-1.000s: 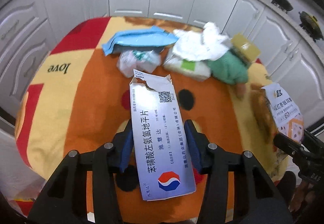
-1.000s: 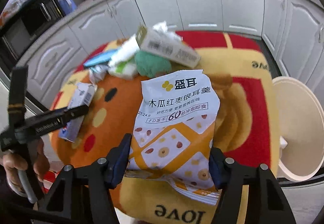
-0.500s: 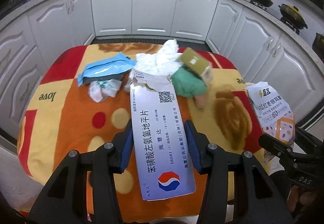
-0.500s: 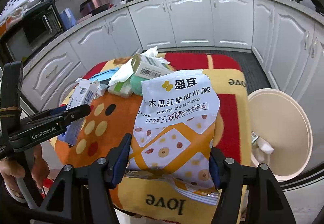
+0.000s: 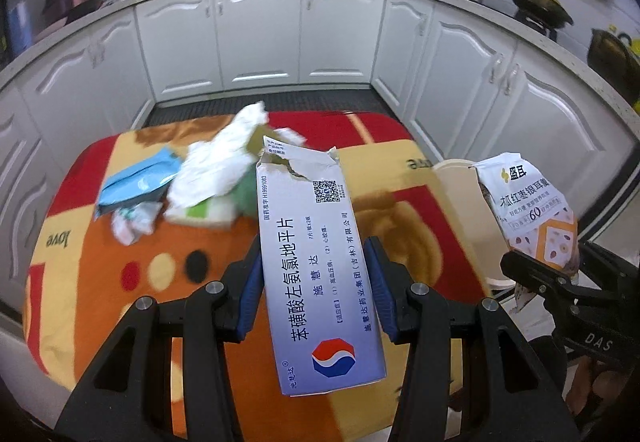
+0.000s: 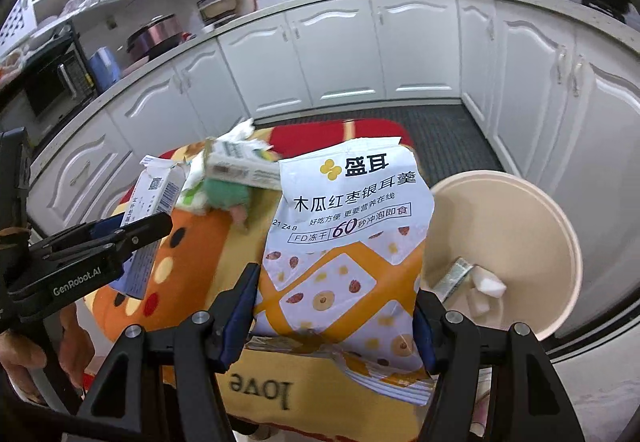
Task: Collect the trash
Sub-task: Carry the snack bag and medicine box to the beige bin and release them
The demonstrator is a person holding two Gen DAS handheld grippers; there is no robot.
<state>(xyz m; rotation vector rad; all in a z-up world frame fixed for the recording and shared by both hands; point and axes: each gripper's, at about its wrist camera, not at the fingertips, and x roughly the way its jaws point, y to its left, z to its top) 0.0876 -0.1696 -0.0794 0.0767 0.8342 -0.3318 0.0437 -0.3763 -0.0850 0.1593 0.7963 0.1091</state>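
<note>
White card is sitting clamped in my left tool [image 5: 312,278]: I am gripping a torn medicine box [image 5: 316,262] above the blanket-covered tabletop [image 5: 100,282]. My right tool [image 6: 336,306] is gripping a snack pouch [image 6: 348,242] beside the beige bin [image 6: 560,226]. Only the right wrist view is showing the bin's inside, with scraps [image 6: 480,286] lying there. Only the left wrist view is showing the blue wrapper [image 5: 136,182] among the remaining litter.

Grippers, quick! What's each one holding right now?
Left gripper: closed on the torn medicine box.
Right gripper: closed on the snack bag.
</note>
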